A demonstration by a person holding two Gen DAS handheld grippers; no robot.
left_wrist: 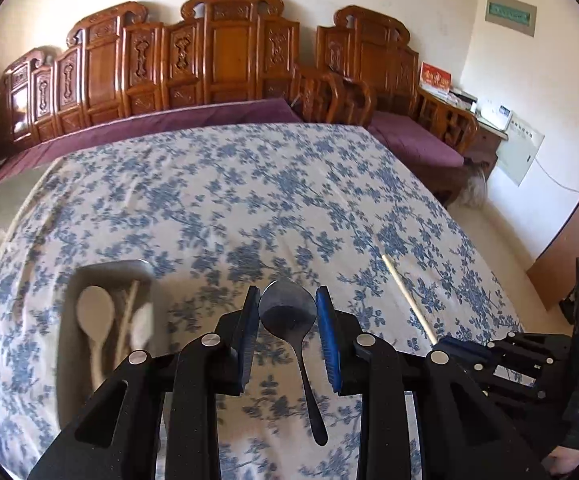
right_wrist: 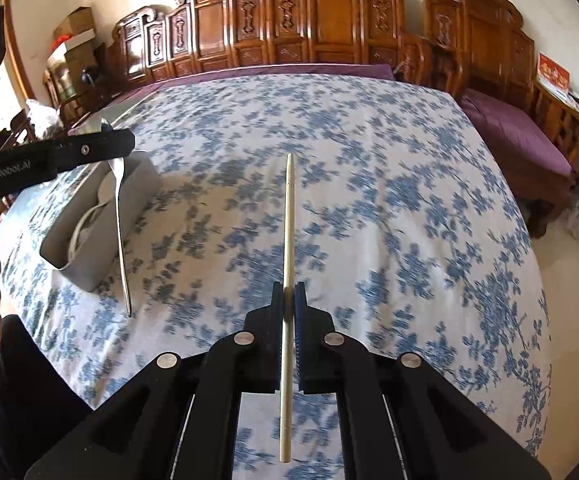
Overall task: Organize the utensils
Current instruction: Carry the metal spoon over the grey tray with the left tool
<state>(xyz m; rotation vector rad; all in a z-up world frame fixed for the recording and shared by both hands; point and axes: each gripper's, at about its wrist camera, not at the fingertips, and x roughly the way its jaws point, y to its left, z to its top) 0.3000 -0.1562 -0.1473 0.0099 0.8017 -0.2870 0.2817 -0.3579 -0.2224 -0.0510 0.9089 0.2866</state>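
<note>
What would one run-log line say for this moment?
left gripper: shut on metal spoon | right gripper: shut on chopstick | grey box: holds white spoon | surface: floral cloth

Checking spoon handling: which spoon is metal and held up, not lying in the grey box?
The dark metal spoon, gripped by its bowl in the left gripper; the pale spoons lie inside the grey box.

One metal spoon (left_wrist: 287, 310), one chopstick (right_wrist: 288, 280), one grey bin (right_wrist: 89, 264), two hand-held grippers

A home living room: carved wooden sofa (left_wrist: 229, 60) with purple cushions (left_wrist: 413, 140), floral-clothed table (left_wrist: 249, 200).
</note>
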